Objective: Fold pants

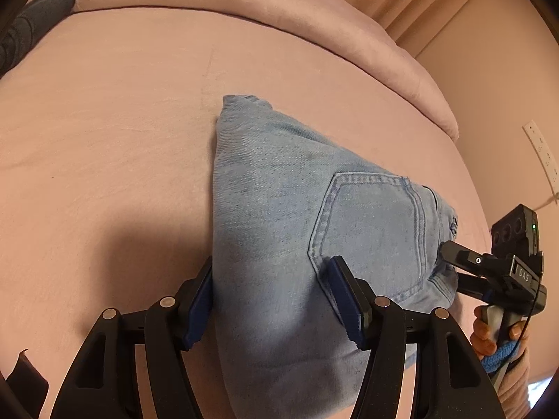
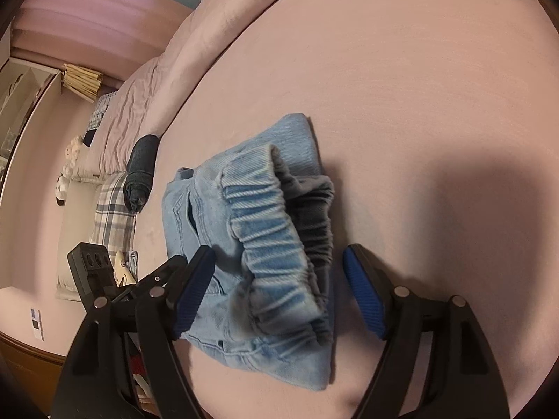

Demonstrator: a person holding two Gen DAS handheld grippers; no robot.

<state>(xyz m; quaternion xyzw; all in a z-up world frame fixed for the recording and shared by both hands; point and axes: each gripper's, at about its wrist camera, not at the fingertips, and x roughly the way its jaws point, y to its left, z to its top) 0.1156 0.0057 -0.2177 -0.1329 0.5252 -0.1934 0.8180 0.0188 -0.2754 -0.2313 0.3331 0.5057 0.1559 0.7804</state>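
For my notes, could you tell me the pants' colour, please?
Light blue denim pants, clearest in the left wrist view.

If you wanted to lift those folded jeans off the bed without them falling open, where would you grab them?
Probably the folded jeans by their gathered elastic waistband, coming from the open waist end: every layer bunches thickly there. A second grip on the opposite folded edge would keep the bundle closed.

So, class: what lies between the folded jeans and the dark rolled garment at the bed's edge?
In the right wrist view, only bare pink sheet separates the folded jeans from the dark rolled garment.
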